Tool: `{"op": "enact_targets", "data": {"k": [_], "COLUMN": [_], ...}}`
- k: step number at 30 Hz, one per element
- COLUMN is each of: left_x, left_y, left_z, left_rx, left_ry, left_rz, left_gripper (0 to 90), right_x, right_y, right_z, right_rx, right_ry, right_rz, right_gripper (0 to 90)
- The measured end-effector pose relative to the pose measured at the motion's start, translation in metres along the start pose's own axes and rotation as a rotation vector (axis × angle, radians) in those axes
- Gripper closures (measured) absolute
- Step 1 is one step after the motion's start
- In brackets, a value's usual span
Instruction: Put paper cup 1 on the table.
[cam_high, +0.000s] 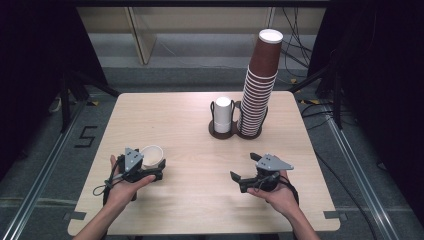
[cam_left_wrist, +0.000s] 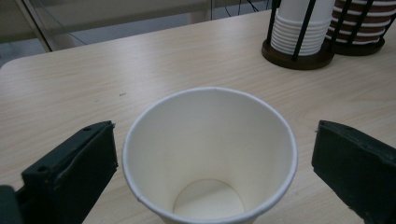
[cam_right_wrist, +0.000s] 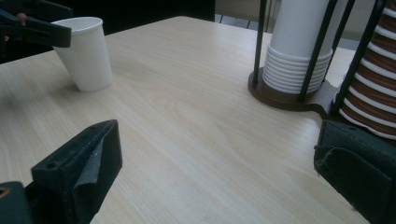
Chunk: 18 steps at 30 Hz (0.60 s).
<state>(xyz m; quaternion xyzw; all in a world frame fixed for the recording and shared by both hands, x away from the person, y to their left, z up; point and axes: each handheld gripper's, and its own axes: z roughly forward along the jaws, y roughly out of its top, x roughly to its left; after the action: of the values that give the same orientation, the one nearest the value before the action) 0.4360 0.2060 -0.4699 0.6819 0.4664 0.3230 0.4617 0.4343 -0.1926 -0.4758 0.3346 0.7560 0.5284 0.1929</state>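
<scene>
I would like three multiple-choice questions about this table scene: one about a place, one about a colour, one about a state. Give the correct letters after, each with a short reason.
1. Where does the single white cup stand?
A. inside the holder
B. on the table between the jaws of the left gripper
C. on top of the tall stack

2. What colour is the outside of the cups in the tall stack?
A. brown
B. blue
C. green

3. How is the right gripper?
A. shut on a white cup
B. shut on the holder
C. open, holding nothing

Answers:
1 B: the left gripper view shows the cup between the two jaws, with a gap at each side.
2 A: the high view shows brown walls with white rims.
3 C: the right gripper view shows wide-apart jaws with bare table between them.
</scene>
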Motion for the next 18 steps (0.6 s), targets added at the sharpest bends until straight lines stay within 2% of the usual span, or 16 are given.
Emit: {"op": "enact_targets", "data": {"k": [1, 2, 3, 4, 6, 7, 8, 11, 12, 13, 14, 16, 17, 18], "left_x": [0.0, -0.002, -0.002, -0.004, -0.006, -0.006, -0.01, -0.014, -0.021, -0.021, -0.028, -0.037, -0.037, -0.046], "left_y": [0.0, 0.005, 0.007, 0.01, 0.015, 0.015, 0.021, 0.026, 0.031, 0.031, 0.036, 0.042, 0.042, 0.048], "left_z": [0.0, -0.005, -0.007, -0.009, -0.012, -0.012, -0.015, -0.017, -0.018, -0.018, -0.016, -0.013, -0.013, -0.01], "left_rx": [0.0, -0.019, -0.03, -0.039, -0.074, -0.074, -0.088, -0.107, -0.123, -0.123, -0.139, -0.161, -0.161, -0.178], "left_ry": [0.0, 0.001, -0.003, -0.003, -0.011, -0.011, -0.02, -0.038, -0.06, -0.06, -0.09, -0.123, -0.123, -0.151], "left_rz": [0.0, 0.008, 0.013, 0.013, 0.019, 0.019, 0.025, 0.039, 0.046, 0.046, 0.052, 0.066, 0.066, 0.083], "left_gripper": [0.0, 0.0, 0.0, 0.0, 0.0, 0.0, 0.0, 0.0, 0.0, 0.0, 0.0, 0.0, 0.0, 0.0], "right_x": [0.0, -0.004, -0.004, -0.004, -0.006, -0.006, -0.008, -0.011, -0.014, -0.014, -0.017, -0.023, -0.023, -0.026], "right_y": [0.0, 0.002, 0.002, 0.004, 0.006, 0.006, 0.009, 0.013, 0.018, 0.018, 0.022, 0.028, 0.028, 0.034], "right_z": [0.0, 0.001, 0.0, -0.002, -0.003, -0.003, -0.005, -0.006, -0.008, -0.008, -0.01, -0.013, -0.013, -0.015], "right_rx": [0.0, -0.028, -0.033, -0.018, -0.033, -0.033, -0.035, -0.064, -0.071, -0.071, -0.095, -0.123, -0.123, -0.156], "right_ry": [0.0, -0.005, -0.002, -0.02, -0.023, -0.023, -0.037, -0.044, -0.063, -0.063, -0.066, -0.086, -0.086, -0.094], "right_rz": [0.0, -0.023, -0.005, -0.002, 0.008, 0.008, 0.02, 0.023, 0.02, 0.02, 0.03, 0.016, 0.016, 0.03], "right_gripper": [1.7, 1.4, 1.4, 1.3, 1.2, 1.2, 1.2, 1.1, 1.1, 1.1, 1.1, 1.0, 1.0, 1.0]}}
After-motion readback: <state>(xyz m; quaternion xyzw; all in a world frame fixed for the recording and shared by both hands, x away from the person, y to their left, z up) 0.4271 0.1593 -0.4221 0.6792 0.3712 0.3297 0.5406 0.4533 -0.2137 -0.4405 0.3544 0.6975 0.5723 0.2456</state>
